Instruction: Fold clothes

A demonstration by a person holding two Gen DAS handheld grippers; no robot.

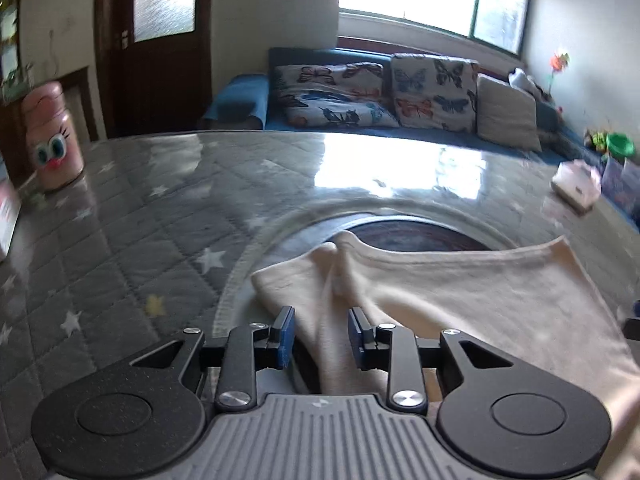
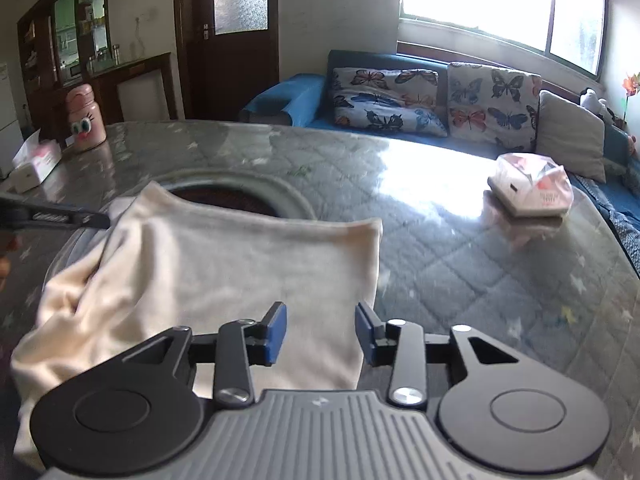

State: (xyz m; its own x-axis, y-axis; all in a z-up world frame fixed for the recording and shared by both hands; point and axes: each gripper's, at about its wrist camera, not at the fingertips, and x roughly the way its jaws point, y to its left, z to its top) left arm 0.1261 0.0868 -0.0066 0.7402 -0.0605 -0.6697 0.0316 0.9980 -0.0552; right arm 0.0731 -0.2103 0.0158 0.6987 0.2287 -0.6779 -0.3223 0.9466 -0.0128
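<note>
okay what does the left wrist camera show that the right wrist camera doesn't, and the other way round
Only the left wrist view: a green bowl at the far right, and the left claw from behind, open over the cloth's bunched corner.

Only the right wrist view: a glass-fronted cabinet, and the right claw from behind, open over the cloth's right edge.

Both: the cream cloth on the quilted star-print table, the pink jar with cartoon eyes, and the butterfly cushions.

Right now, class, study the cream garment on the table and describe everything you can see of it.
The cream garment is soft, knit-looking cloth with a stitched hem along its far edge. It lies mostly flat on the quilted star-patterned table, partly covering a dark round inset. Its left side is bunched into folds. Both the left gripper and right gripper hang open over its near edge; neither clamps it.
</note>
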